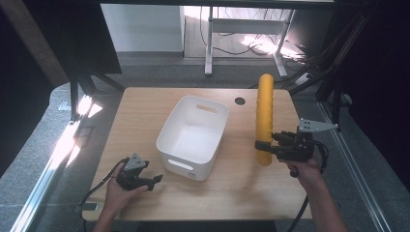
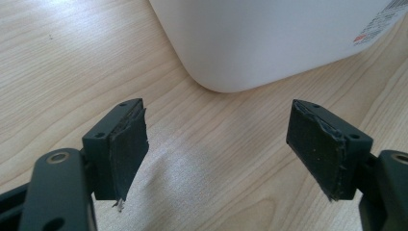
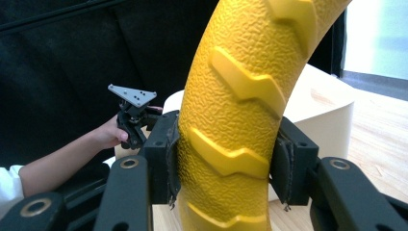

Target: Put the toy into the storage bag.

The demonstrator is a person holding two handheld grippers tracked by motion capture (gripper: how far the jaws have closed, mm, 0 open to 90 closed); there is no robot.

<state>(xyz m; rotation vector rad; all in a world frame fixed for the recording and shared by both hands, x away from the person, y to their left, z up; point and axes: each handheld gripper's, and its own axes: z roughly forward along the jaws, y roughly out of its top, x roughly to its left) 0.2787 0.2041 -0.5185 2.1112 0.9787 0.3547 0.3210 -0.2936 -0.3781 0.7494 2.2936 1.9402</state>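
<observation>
Right gripper (image 1: 263, 145) is clamped tight on the yellow tube (image 1: 264, 113), holding it upright just right of the white bin (image 1: 192, 135), ready for dropping in, while the left gripper (image 1: 153, 180) rests wide open and empty near-left.

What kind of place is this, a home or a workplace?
Most likely a lab or test workshop, not a home. A bare wooden table stands between black curtains, loose cables run over the floor behind it, and a person works with hand-held claws, the right claw clamped on a yellow tube.
</observation>
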